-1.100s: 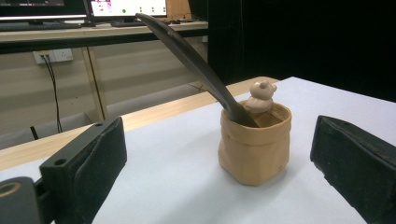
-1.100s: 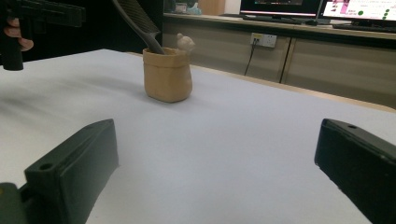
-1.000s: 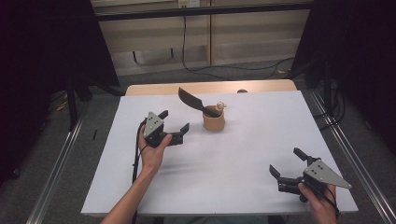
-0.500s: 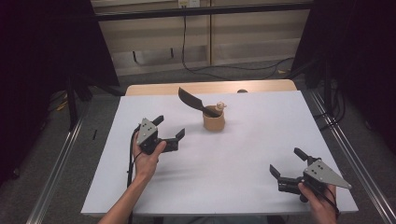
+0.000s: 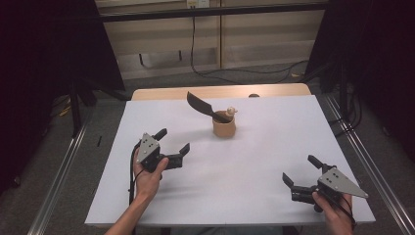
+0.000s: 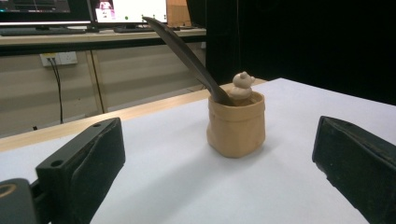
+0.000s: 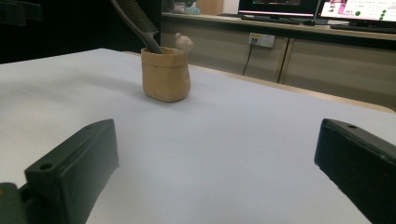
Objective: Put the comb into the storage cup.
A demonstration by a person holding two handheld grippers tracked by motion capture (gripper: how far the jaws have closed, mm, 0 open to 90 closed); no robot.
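While my left gripper (image 5: 172,141) and right gripper (image 5: 301,171) both rest with fingers released, the tan pot (image 5: 224,127) holding a dark feather (image 5: 200,105) stands upper centre on the white worktop (image 5: 274,142); dark curtains (image 5: 49,44) flank the room.

tan pot (image 5: 224,128) | upright, far-centre of table; dark comb (image 5: 203,106) leaning inside; small figurine (image 5: 230,111) at rim

The tabletop (image 5: 274,161) is covered by a white sheet; a bare wooden strip (image 5: 220,92) is exposed along its far edge. Grey carpet floor (image 5: 161,81) surrounds it. Beige wall panels (image 5: 254,34) stand behind, flanked by black curtains (image 5: 44,58). Cables (image 5: 235,72) lie on the floor. Monitors (image 6: 128,10) sit on a rear bench (image 6: 93,37).
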